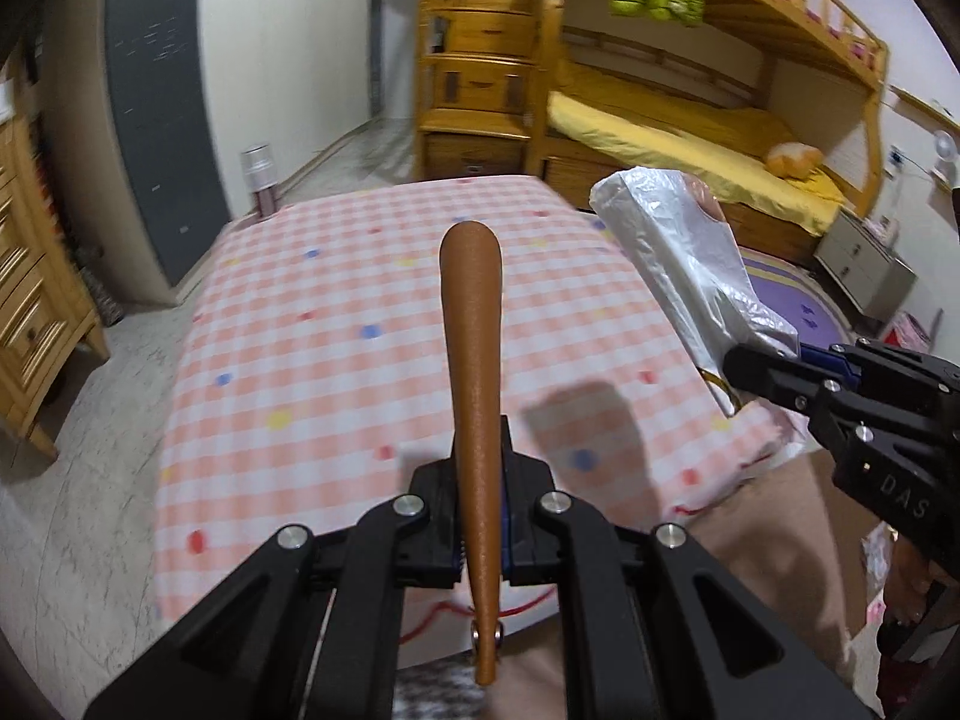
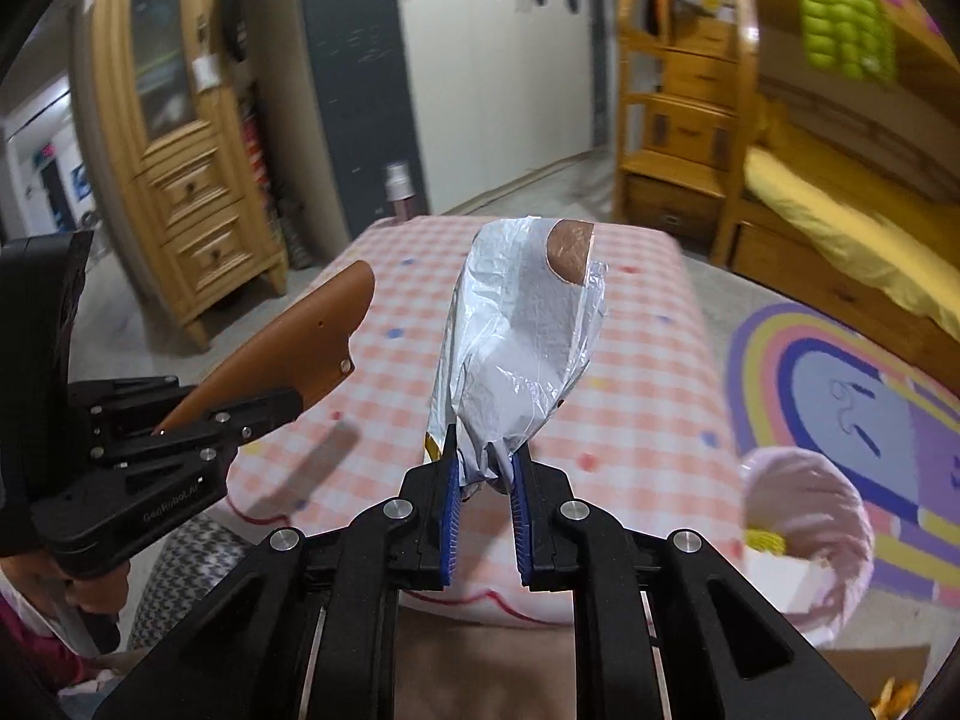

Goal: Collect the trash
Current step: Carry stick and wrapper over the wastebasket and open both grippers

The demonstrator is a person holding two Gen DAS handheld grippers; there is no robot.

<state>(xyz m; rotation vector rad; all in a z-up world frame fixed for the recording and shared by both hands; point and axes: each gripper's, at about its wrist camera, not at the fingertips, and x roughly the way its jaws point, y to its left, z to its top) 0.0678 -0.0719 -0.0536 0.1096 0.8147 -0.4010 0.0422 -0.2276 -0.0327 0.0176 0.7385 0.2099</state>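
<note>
My left gripper point(image 1: 478, 516) is shut on a long brown club-shaped piece point(image 1: 471, 360) that sticks out forward above the pink checked table point(image 1: 336, 324). It also shows at the left of the right wrist view point(image 2: 282, 354). My right gripper point(image 2: 486, 468) is shut on a crumpled silver foil wrapper point(image 2: 516, 348) with a brown end point(image 2: 570, 252), held above the table point(image 2: 648, 396). The wrapper also shows in the left wrist view point(image 1: 678, 258), right of the brown piece, with the right gripper point(image 1: 756, 369) below it.
A pink bin point(image 2: 804, 528) with yellow scraps inside stands on the floor at the table's right. A rainbow rug point(image 2: 852, 384) lies beyond it. A wooden bunk bed point(image 1: 690, 120) and wooden cabinet point(image 2: 180, 138) stand around the table. A bottle point(image 1: 259, 177) stands at the far edge.
</note>
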